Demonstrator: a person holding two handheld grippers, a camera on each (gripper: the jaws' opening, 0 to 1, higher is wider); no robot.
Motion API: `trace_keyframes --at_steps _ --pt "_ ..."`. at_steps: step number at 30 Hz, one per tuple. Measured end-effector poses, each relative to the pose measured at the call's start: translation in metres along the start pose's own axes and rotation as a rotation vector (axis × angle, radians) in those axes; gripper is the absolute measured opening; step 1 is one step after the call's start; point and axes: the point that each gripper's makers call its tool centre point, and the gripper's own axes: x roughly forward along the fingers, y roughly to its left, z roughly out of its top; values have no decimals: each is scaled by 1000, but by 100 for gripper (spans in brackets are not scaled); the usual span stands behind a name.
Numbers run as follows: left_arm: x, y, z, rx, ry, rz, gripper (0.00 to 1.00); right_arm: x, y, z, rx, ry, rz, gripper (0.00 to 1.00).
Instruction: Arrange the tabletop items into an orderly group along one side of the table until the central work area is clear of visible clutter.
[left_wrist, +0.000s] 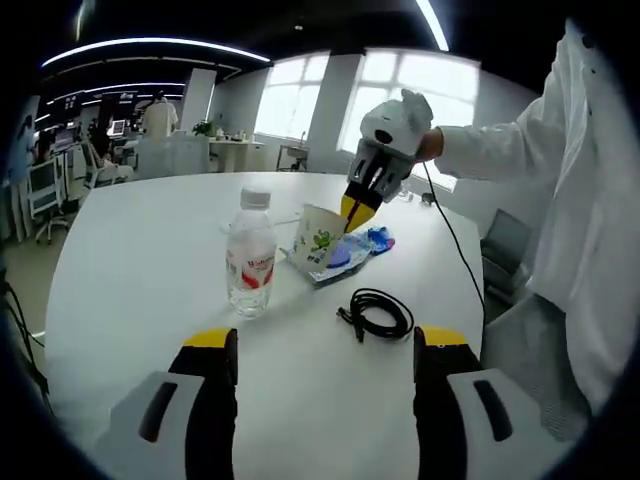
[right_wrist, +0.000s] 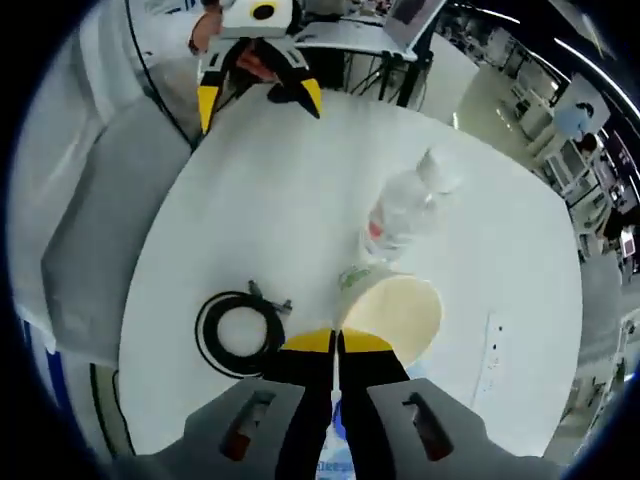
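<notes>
A paper cup (left_wrist: 316, 240) with green print is tilted on the white table (left_wrist: 140, 260), and my right gripper (left_wrist: 356, 212) is shut on its rim. In the right gripper view the cup (right_wrist: 398, 312) opens just past my right gripper (right_wrist: 337, 343), whose jaws pinch its edge. A clear water bottle (left_wrist: 250, 256) with a red label stands left of the cup; its cap end points away in the right gripper view (right_wrist: 405, 205). My left gripper (left_wrist: 325, 340) stands open near the table's front, holding nothing, and reappears as the left gripper (right_wrist: 258, 98) at the far edge.
A coiled black cable (left_wrist: 378, 312) lies right of the bottle, also seen as the cable (right_wrist: 238, 330). A blue wrapper (left_wrist: 358, 248) lies under the cup. A person's white coat sleeve (left_wrist: 500, 140) reaches in from the right. Desks and chairs stand beyond the table (right_wrist: 280, 190).
</notes>
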Motion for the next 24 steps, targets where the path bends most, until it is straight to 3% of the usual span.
trace_keyframes --at_steps 6,12,17,20,24 --pt "-1 2 -3 -7 2 4 72 14 -14 -8 -220 137 -31 0" --pt "0 3 -5 -11 4 6 71 31 -17 -12 -368 207 -12 0" --pt "1 3 -9 -17 9 6 71 40 -19 -15 -400 236 0 0" --pt "2 3 -9 -21 5 4 71 45 -19 -20 -471 276 18 0" --pt "3 5 -11 -26 7 5 70 50 -19 -19 -485 279 31 0"
